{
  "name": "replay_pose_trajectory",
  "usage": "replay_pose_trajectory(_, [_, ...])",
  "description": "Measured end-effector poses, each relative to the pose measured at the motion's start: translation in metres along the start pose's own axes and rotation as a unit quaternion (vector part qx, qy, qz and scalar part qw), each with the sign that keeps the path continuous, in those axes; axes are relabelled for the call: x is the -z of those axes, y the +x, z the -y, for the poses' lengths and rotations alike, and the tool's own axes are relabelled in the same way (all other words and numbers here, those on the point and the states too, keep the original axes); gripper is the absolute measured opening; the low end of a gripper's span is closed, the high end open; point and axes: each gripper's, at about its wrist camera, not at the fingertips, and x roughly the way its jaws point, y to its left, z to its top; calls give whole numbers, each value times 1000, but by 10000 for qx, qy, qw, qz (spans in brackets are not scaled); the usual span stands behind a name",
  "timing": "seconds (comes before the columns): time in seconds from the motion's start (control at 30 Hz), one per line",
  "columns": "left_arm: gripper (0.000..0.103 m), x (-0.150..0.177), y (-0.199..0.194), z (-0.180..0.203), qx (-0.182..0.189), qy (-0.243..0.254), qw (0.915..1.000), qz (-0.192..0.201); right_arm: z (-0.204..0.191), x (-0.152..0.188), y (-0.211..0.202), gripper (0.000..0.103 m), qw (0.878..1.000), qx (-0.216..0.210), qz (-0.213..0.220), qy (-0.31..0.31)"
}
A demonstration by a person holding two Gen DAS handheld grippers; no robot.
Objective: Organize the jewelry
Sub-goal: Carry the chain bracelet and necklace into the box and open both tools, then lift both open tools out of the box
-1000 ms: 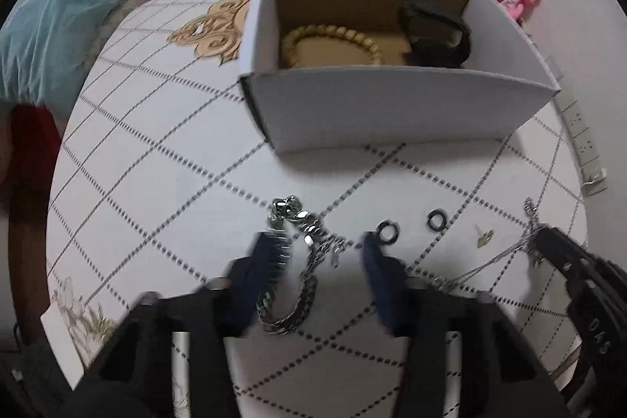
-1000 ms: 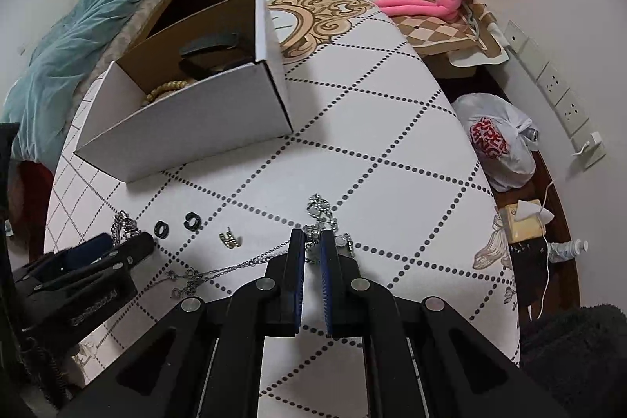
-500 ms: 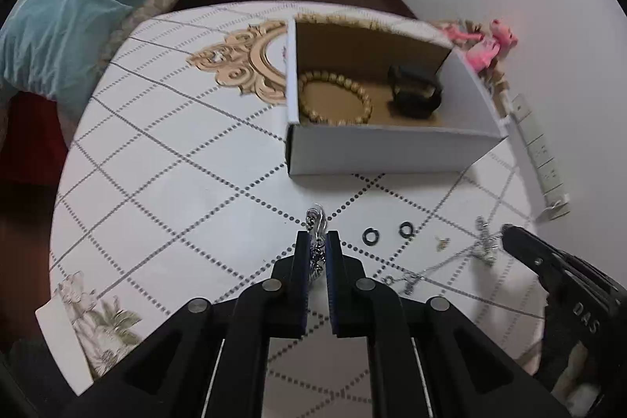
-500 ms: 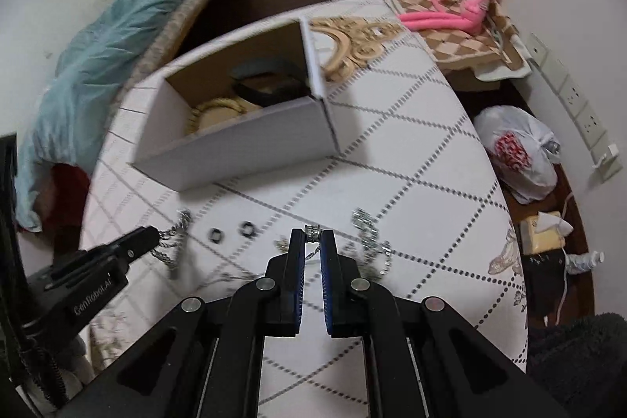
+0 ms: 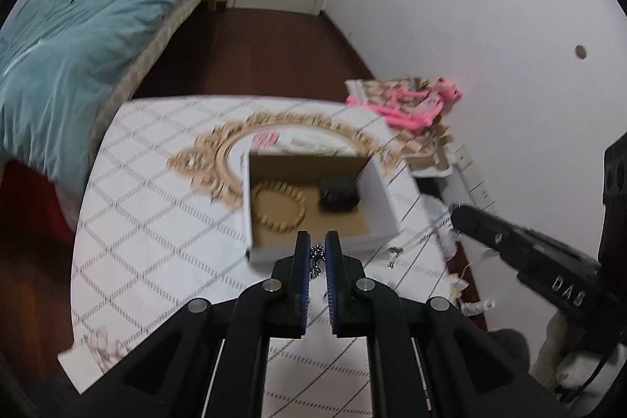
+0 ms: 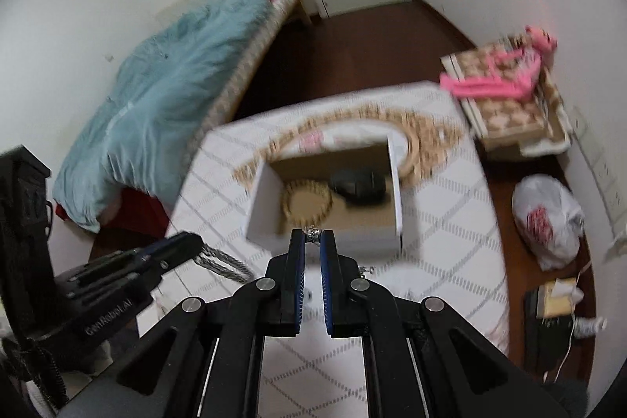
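Left tool (image 5: 317, 251): jaws narrow, clamped on a silver chain (image 5: 316, 258), links showing between the blue pads; held in the air above the near half of the surface (image 5: 156, 222). In the right wrist view the same chain (image 6: 221, 261) hung in loops from the left tool's tip.

Right tool (image 6: 312, 237): jaws narrow, pinching a small silver link piece (image 6: 312, 232) at the tips; what trailed below it could not be made out.

White box (image 5: 386, 202): open-topped, cardboard-lined, standing near the middle of the surface, toward its right edge, partly over the gold ornamental print (image 5: 219, 159). Contents: one beaded wooden bracelet (image 5: 279, 206) on the left of the box floor; one dark bracelet-like item (image 5: 339, 192) on the right, apart from the beads.

Loose small metal pieces (image 5: 394, 253): on the surface just beside the box's near right corner; too blurred to identify.

Surroundings: bed with teal quilt (image 5: 78, 46) beyond the surface's left edge; pink plush toy (image 5: 411, 104) past the far right corner.
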Motion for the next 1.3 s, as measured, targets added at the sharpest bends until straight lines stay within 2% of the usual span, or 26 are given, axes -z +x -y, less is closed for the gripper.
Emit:
replay_pose_trajectory(0.17, [5,-34,5,5,26,107,9999,129,0,-52,1,8,9998,72,150,-143])
replay_pose_trajectory(0.3, [5,-51,33,-1,68,21,9999,-120,4,-70,26,8,9995,186,-90,-220])
replay_pose_trajectory(0.53, [5,-55,93,-16,-120,-21,9972,-741,24,-79,77,8,9973,474,-498,-238])
replay_pose_trajectory(0.7, [8,-57,118,-22,-348,-151,9937,-1052,38,-81,103,8,9954,493,-806,-126])
replay_pose_trajectory(0.83, [12,-60,128,-24,-666,-139,9908,-1174,41,-78,118,8,9930,455,-1082,-132])
replay_pose_trajectory(0.9, [25,-59,129,-28,-725,-188,9906,-1145,39,-75,126,8,9911,379,-1266,-133])
replay_pose_trajectory(0.97, [67,-59,129,-33,-810,-262,9903,-1099,37,-72,134,8,9888,288,-1462,-115])
replay_pose_trajectory(1.0, [74,-59,129,-35,-819,-291,9906,-1059,35,-70,140,8,9870,259,-1578,-145])
replay_pose_trajectory(1.03, [77,-58,127,-38,-872,-326,9905,-1017,33,-69,143,9,9860,253,-1644,-147])
replay_pose_trajectory(1.13, [78,-57,126,-46,-1004,-372,9891,-1006,37,-66,152,12,9824,84,-1865,85])
replay_pose_trajectory(1.17, [84,-57,125,-48,-1061,-388,9886,-993,40,-66,154,17,9810,-5,-1923,240])
replay_pose_trajectory(1.23, [99,-56,123,-53,-1139,-420,9879,-967,43,-67,154,43,9806,-111,-1921,370])
replay_pose_trajectory(1.3, [100,-54,119,-57,-1206,-456,9874,-920,45,-67,151,47,9816,-78,-1867,404])
